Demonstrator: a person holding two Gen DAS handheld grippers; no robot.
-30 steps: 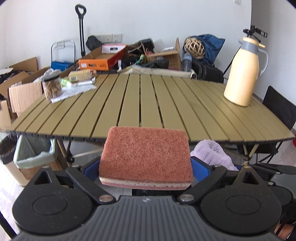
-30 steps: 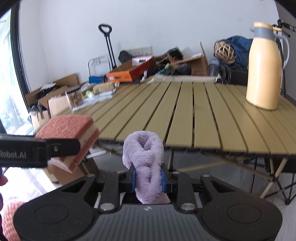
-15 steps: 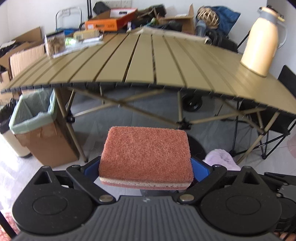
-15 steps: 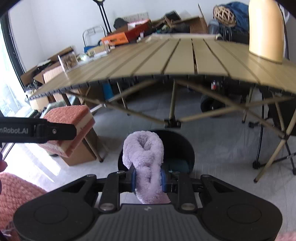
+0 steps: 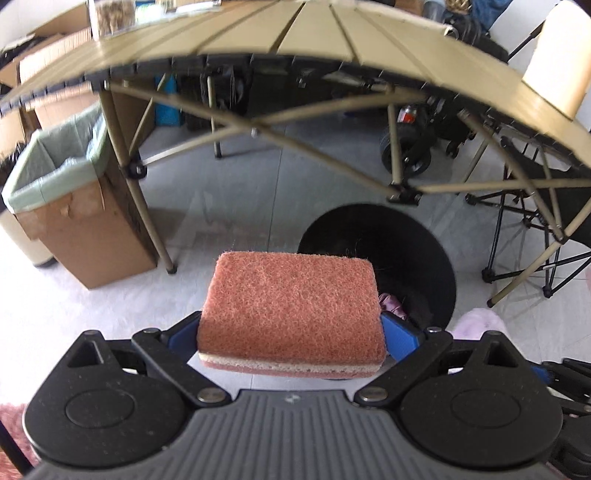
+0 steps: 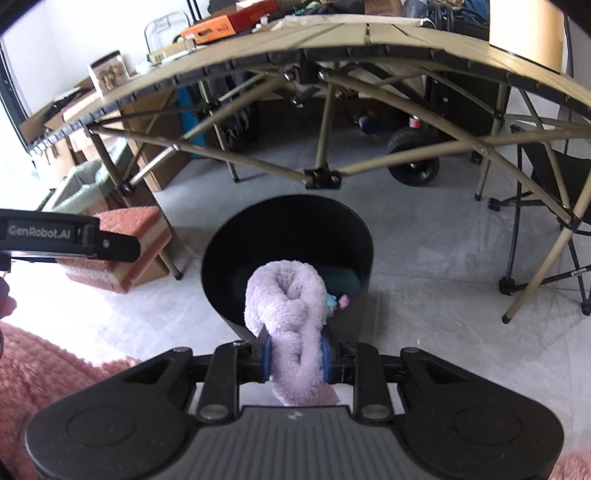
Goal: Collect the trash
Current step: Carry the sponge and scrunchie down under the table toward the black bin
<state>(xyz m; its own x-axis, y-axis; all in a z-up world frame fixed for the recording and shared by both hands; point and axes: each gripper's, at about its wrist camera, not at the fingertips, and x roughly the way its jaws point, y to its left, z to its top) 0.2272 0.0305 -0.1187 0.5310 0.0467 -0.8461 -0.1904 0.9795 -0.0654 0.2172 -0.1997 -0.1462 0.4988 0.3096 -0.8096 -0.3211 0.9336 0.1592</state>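
Sponge (image 5: 290,308) felt light, squashy | my left gripper (image 5: 291,332) clamped its sides | right gripper (image 6: 295,356) pinched soft cloth (image 6: 286,295) mid-fold | black bin (image 6: 288,221) waited below

A folding table (image 6: 388,40) with an olive slatted top and crossed tan legs spans the room above a pale grey tiled floor (image 5: 240,192). Cardboard boxes (image 5: 88,236) stand beside its left legs, one lined with a pale green bag, and a black folding chair (image 6: 554,177) sits at the right. Bright daylight washes out the floor at the left, and a white wall (image 6: 92,29) rises behind the clutter.
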